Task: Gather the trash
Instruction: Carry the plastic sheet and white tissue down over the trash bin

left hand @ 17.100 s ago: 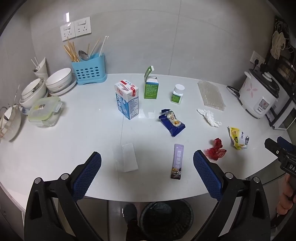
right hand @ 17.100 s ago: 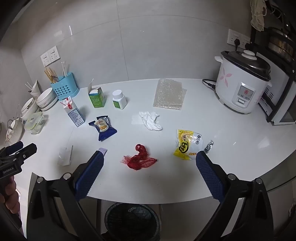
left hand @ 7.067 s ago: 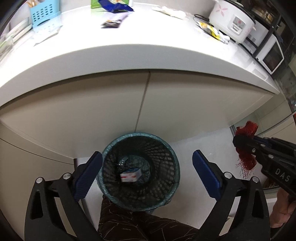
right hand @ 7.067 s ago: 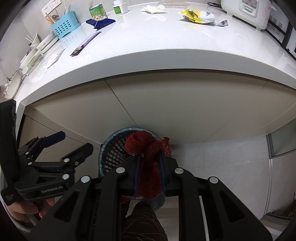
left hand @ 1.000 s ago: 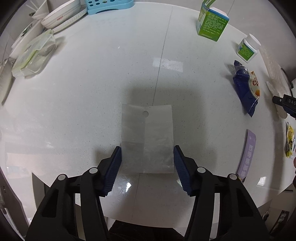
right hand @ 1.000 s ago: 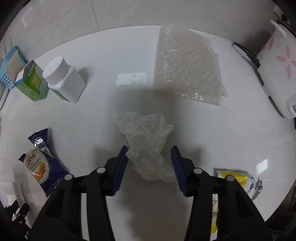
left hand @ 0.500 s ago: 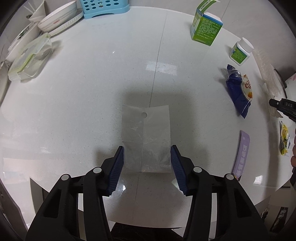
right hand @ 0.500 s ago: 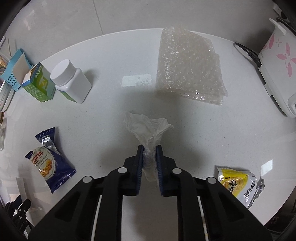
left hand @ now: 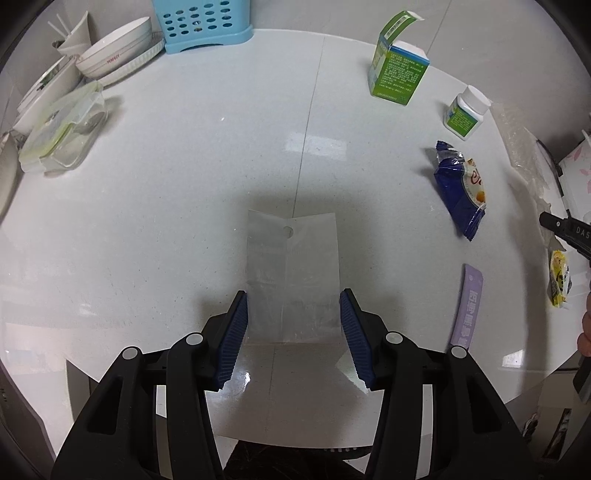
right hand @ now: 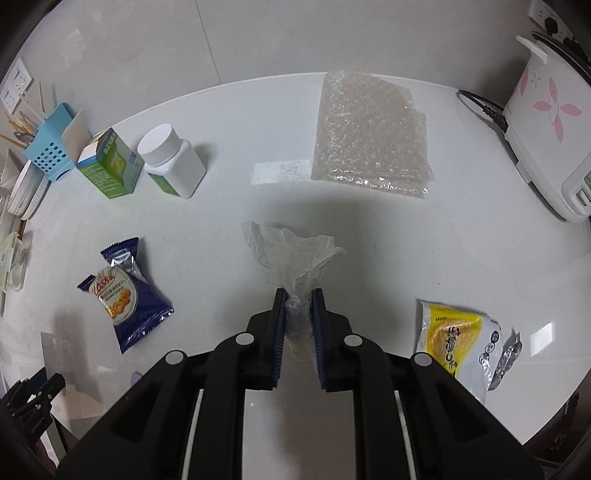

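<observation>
Left wrist view: the left gripper (left hand: 293,321) points down at a white counter (left hand: 166,221), its blue pads (left hand: 232,332) straddling the near end of a flat clear bag (left hand: 293,273). The pads stand right at the bag's side edges, and whether they press it cannot be told. Beyond the bag, toward the wall, stand a blue rack (left hand: 201,22) and bowls (left hand: 118,61), with a lidded box (left hand: 61,133) far left of the bag. Right of the bag lie a blue snack pack (left hand: 460,192) and a purple sachet (left hand: 467,306); a green carton (left hand: 397,72) and a white bottle (left hand: 465,112) stand farther back. The right gripper (left hand: 565,230) shows at the right edge.

Right wrist view: the right gripper (right hand: 299,321) is clenched on a crumpled white tissue (right hand: 291,254), whose loose end fans out beyond the pads over the counter (right hand: 461,240). Behind the tissue lies bubble wrap (right hand: 369,133); left of it sit the bottle (right hand: 171,160), the carton (right hand: 109,166) and the snack pack (right hand: 123,295). A yellow wrapper (right hand: 454,336) lies right of the tissue, a rice cooker (right hand: 550,129) far right.
</observation>
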